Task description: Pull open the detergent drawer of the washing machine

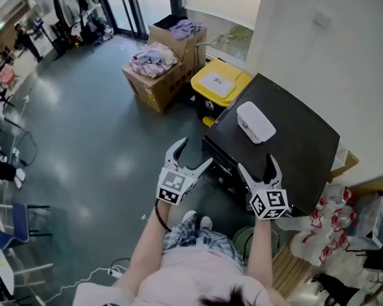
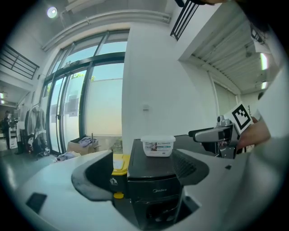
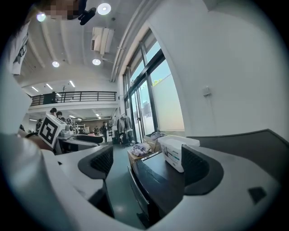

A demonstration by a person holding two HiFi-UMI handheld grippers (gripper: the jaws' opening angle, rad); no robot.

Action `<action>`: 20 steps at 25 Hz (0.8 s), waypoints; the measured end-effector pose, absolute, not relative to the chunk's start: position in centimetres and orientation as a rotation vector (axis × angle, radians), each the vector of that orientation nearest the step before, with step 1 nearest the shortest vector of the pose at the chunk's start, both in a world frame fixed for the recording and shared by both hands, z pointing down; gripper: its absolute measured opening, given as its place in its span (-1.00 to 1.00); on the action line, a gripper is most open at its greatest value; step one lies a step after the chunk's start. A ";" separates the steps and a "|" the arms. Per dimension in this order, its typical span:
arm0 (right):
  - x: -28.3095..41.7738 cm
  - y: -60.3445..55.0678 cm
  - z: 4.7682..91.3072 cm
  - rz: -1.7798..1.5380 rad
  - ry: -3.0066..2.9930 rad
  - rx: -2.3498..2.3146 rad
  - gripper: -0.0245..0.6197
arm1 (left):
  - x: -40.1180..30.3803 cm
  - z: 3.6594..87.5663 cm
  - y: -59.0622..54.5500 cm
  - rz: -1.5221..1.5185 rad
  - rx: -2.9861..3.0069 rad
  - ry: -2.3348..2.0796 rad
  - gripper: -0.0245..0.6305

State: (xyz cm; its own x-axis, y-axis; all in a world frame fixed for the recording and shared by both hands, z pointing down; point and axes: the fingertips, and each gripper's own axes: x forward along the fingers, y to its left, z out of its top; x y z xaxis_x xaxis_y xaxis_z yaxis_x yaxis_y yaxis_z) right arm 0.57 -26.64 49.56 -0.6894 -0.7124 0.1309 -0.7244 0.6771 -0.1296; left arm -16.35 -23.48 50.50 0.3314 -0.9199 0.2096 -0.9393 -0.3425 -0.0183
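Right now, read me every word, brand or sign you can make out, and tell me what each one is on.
"Midea": on the front of the washing machine, in the left gripper view.
Litter pictogram, no words: on the front of the yellow bin.
Label on the white box: print too small to read.
Print on the side of the cardboard box: too blurred to read.

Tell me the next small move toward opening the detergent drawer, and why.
Probably ease the left gripper forward to the upper front of the washing machine. Its jaws are apart and empty, with that front framed between them but untouched. The right gripper, also open, holds nothing. The drawer's handle is not clear from here.
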 end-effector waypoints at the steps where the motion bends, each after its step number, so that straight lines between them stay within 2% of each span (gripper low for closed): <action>1: 0.3 -26.6 49.5 0.261 -2.803 1.221 0.53 | -16.3 50.5 -24.0 0.288 2.496 -1.707 0.27; 6: -0.6 -26.8 50.1 0.216 -2.723 1.237 0.53 | -15.3 51.4 -27.1 0.325 2.587 -1.553 0.27; 13: -2.3 -27.1 51.0 0.133 -2.611 1.034 0.53 | -11.7 53.2 -28.5 0.633 2.747 -1.250 0.27; 20: -4.9 -26.7 53.3 0.052 -2.434 0.740 0.53 | -11.0 54.2 -28.7 0.961 2.867 -0.955 0.27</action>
